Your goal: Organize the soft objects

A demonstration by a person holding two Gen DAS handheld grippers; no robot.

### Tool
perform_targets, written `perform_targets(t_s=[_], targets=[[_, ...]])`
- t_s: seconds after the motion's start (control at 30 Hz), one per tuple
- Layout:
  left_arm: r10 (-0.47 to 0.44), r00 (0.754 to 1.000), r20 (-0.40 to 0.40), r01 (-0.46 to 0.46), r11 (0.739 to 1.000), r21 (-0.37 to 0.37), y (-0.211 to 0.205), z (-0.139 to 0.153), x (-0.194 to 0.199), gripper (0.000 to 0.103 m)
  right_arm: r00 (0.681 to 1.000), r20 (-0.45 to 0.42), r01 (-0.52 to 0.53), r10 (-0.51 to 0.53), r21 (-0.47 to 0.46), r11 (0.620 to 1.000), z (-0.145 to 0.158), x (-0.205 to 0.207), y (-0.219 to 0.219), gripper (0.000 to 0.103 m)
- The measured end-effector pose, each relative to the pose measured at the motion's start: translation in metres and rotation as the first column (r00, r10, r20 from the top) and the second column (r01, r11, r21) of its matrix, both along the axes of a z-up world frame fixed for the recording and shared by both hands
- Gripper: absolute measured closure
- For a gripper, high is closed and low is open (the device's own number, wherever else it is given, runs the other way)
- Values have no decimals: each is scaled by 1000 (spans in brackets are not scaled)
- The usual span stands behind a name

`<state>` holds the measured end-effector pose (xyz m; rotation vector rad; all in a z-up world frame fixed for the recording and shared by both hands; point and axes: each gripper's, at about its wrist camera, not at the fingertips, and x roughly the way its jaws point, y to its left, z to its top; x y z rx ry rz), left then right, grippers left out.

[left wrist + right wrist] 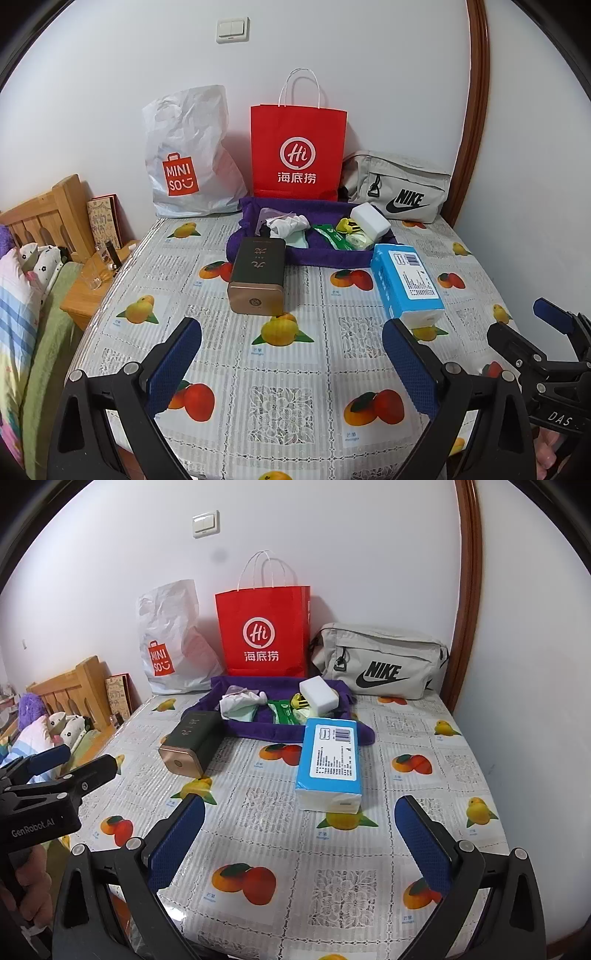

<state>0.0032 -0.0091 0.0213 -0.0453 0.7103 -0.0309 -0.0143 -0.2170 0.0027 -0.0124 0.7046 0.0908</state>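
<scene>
A purple cloth tray (325, 258) (325, 734) lies at the back of the table. It holds a white sponge block (370, 220) (318, 697), a crumpled white cloth (288, 224) (238, 702), a green wipes pack (332, 238) (284, 710) and a small yellow item (347, 225). A blue tissue pack (406, 282) (330, 760) lies in front of the tray. My left gripper (291, 332) is open and empty above the near table. My right gripper (299, 814) is open and empty just short of the tissue pack.
A dark tin with a gold end (258, 275) (192, 742) lies left of the tissue pack. A white Miniso bag (184, 155), a red paper bag (297, 147) and a grey Nike pouch (399, 188) stand along the wall. A bed and wooden nightstand (85, 291) are left of the table.
</scene>
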Motion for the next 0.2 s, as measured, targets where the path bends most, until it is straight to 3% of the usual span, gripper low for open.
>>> perform_targets(t_s=[0.2], targets=[[-5, 1000, -5, 5, 1000, 0, -1, -3, 2, 4, 1000, -4, 7, -7, 5, 1000, -4, 3, -4, 2]])
